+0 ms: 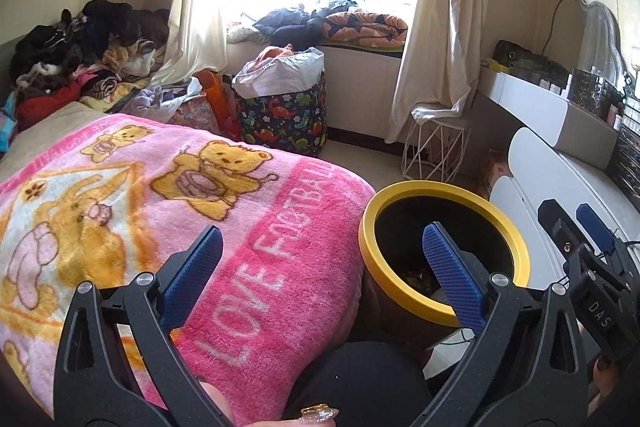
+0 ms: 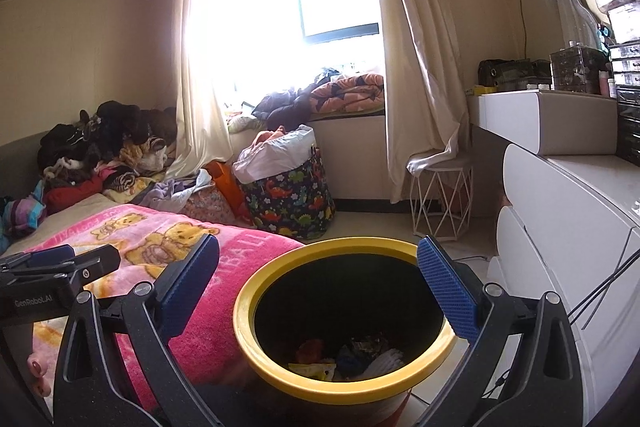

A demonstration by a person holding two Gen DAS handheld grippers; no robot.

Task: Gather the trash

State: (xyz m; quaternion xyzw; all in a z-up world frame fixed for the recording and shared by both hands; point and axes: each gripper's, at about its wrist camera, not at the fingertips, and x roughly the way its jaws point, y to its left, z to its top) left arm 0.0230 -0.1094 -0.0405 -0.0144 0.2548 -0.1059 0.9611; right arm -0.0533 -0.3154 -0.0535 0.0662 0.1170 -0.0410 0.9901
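A pink bear blanket [image 1: 168, 211] fills the near left, beside the yellow-rimmed trash bin [image 2: 280, 291] on the floor. Only the right wrist view looks down to the crumpled trash [image 2: 348, 357] at the bin's bottom. The left gripper [image 1: 320, 259] and right gripper [image 2: 318, 277] are both spread wide, grasping nothing.

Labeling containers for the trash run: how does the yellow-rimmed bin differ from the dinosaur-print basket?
The bin has a rigid yellow rim and dark inside; the basket is soft dark fabric printed with dinosaurs. The bin holds only a low layer of trash at the bottom; the basket is heaped over its top with white and orange cloth. The bin stands by the pink blanket; the basket stands below the window. Both are round, open-topped and upright.
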